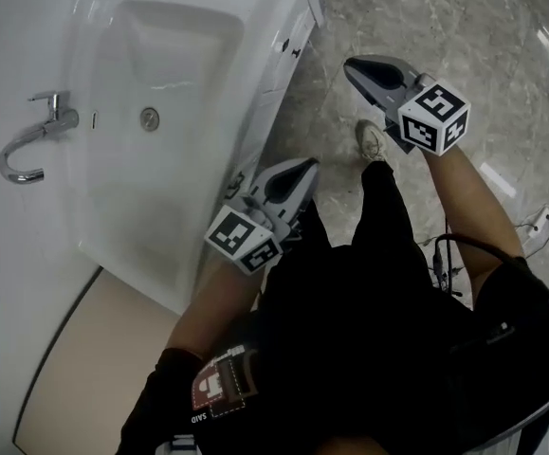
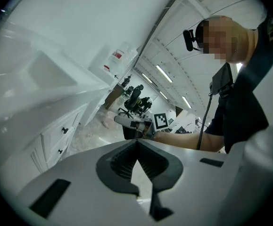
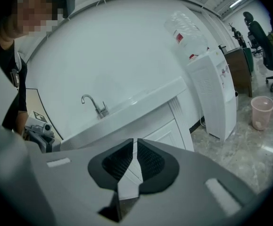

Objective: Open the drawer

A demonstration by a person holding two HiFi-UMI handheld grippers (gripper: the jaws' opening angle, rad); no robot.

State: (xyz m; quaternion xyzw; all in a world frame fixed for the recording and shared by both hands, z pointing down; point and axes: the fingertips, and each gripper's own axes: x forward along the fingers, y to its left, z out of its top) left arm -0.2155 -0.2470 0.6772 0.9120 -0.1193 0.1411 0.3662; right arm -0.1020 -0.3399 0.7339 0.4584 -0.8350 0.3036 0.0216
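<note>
Room: white walls, grey marble floor (image 1: pixel 464 27).
Surface: white tabletop (image 1: pixel 246 102) with moulded sink (image 1: pixel 170 159) and chrome tap (image 1: pixel 35 140).
Drawer (image 1: pixel 288 45): black knob, closed, in the cabinet front below the tabletop edge.
Left gripper (image 1: pixel 302 167): jaws together, empty, near the cabinet.
Right gripper (image 1: pixel 352 64): jaws together, empty, over the floor.
Water dispenser (image 3: pixel 211 88) and pink bin (image 3: pixel 261 112) stand beyond.

White basin (image 1: pixel 174 55) with a round drain (image 1: pixel 150 118) inside it and a chrome faucet (image 1: pixel 35 140) mounted beside it. Beige surface (image 1: pixel 94 349) adjoins one end of the basin. Grey marbled floor (image 1: pixel 464 36). White water dispenser (image 3: pixel 216 93) stands against the wall, bottle (image 3: pixel 186 32) on top. Pink bin (image 3: pixel 261 111) stands near it, with a dark office chair (image 3: pixel 268 41) beyond.
</note>
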